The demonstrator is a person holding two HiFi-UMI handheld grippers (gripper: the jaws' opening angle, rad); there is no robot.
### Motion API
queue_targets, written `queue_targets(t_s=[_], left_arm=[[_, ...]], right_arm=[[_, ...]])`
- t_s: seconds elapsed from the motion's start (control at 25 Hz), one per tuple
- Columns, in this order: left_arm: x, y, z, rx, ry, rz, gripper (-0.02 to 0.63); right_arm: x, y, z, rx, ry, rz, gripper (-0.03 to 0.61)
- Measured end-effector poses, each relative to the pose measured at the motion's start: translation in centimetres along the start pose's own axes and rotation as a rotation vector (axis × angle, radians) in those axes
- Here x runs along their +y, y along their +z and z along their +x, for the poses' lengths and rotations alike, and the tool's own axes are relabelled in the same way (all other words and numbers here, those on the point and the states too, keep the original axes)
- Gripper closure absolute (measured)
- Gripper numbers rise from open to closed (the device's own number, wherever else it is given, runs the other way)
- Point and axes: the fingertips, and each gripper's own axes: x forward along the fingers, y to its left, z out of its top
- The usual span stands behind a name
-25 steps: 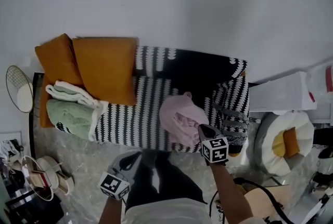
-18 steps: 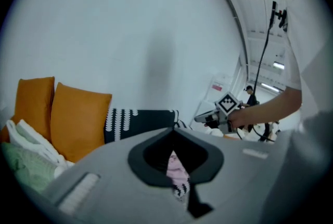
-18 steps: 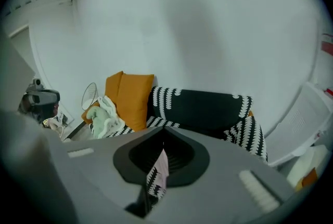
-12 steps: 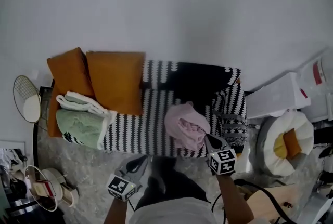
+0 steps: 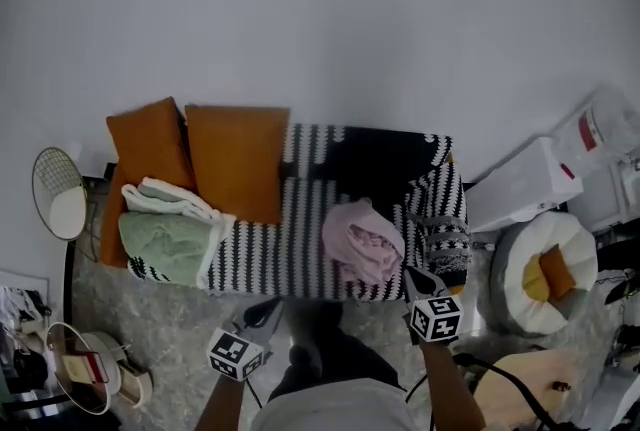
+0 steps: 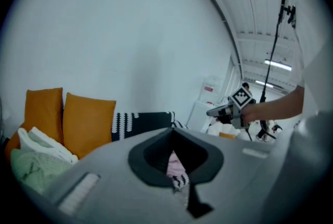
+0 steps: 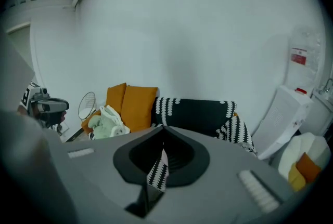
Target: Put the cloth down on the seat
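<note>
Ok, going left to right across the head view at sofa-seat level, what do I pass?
Round mesh object → green blanket → pink cloth → white round pouf.

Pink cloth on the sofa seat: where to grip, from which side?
Probably pinch a raised fold atop the pink cloth, coming down from the open front of the sofa. It lies bunched in a heap, so folds stand proud; the draped armrest crowds its right side.
</note>
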Motion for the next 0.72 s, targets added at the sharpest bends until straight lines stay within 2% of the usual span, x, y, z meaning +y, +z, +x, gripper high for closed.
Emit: queue_targets(t_s=[0.32, 0.6, 0.72], left_arm=[[-3.2, -1.2, -6.8, -0.038, 0.000, 0.000, 0.614], [-6.8, -2.2, -12.2, -0.034, -0.047, 0.026, 0.614], [-7.7, -2.1, -13.2, -0.039, -0.058, 0.035, 0.614]], right_arm=[[3.8, -2.4, -7.5, -0.049, -0.030, 0.004, 0.572], [5.8, -4.2, -15.6, -0.110, -0.085, 0.019, 0.572], [6.6, -4.9, -18.4, -0.150, -0.083, 0.022, 0.573]])
